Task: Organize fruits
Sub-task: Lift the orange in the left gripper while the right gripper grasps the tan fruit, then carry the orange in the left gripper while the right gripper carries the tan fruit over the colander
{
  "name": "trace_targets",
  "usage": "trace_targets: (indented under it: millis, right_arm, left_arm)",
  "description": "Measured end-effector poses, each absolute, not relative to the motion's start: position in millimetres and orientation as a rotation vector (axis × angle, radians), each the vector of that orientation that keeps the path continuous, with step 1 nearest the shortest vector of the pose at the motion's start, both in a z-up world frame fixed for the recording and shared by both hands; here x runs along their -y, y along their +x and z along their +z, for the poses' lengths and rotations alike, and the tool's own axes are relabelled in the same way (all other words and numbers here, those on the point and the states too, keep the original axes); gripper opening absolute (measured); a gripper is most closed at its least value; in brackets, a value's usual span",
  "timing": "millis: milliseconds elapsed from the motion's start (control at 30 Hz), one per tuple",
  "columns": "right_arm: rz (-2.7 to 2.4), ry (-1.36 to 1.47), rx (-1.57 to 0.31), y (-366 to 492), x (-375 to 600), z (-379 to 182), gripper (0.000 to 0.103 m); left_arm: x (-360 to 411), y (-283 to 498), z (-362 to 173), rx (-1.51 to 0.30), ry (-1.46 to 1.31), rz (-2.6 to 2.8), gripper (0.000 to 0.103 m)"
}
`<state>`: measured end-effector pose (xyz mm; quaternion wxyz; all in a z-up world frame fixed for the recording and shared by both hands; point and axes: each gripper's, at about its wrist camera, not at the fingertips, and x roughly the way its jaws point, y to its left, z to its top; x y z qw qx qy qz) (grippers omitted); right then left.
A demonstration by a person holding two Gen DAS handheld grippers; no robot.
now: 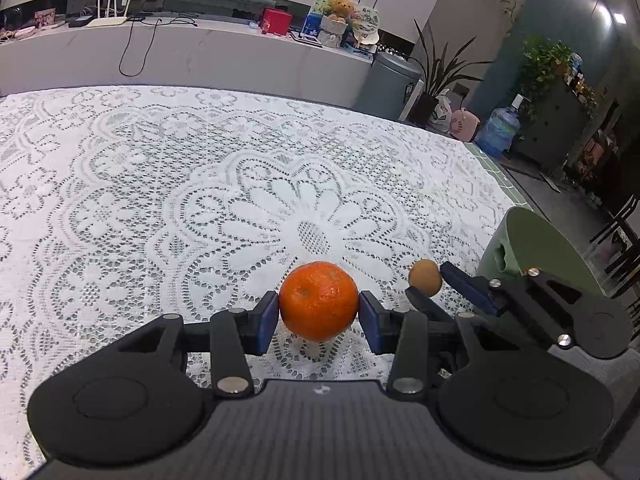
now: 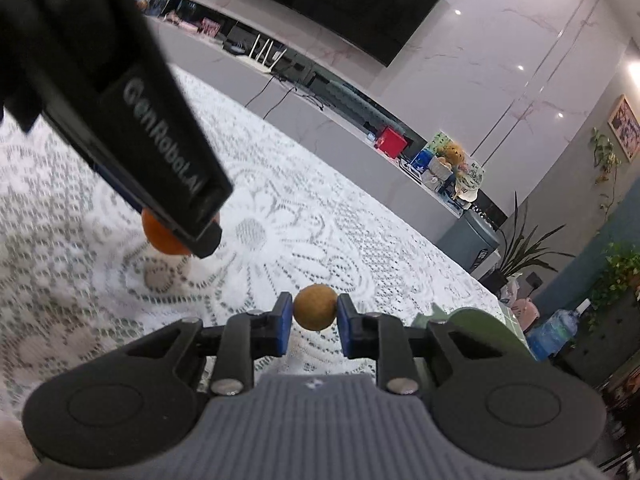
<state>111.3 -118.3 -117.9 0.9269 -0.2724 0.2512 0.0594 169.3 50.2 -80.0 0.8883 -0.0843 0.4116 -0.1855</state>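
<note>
The left gripper (image 1: 319,322) grasps an orange (image 1: 319,300) between its blue fingers (image 1: 267,322), above the lace-covered surface (image 1: 160,184). The right gripper (image 2: 314,322) is clenched on a small brown fruit (image 2: 315,306), just right of the left fingers, near a green bin (image 1: 536,248).

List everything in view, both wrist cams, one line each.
orange: 1, orange, held between the left gripper's pads above the lace cloth
small round fruit: 1, tan-brown, held between the right gripper's pads
green container: 1, pale green, at the table's right edge
lace tablecloth: 1, white, covers the table
left gripper: 1, black with blue pads, shut on the orange
right gripper: 1, black with blue pads, shut on the small fruit
</note>
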Motion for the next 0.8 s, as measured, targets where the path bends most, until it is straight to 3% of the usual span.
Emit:
trace_targets:
  millis: [800]
  right_arm:
    - [0.191, -0.145, -0.430, 36, 183, -33, 0.020]
  left_arm:
    - [-28, 98, -26, -0.764, -0.148, -0.395, 0.049]
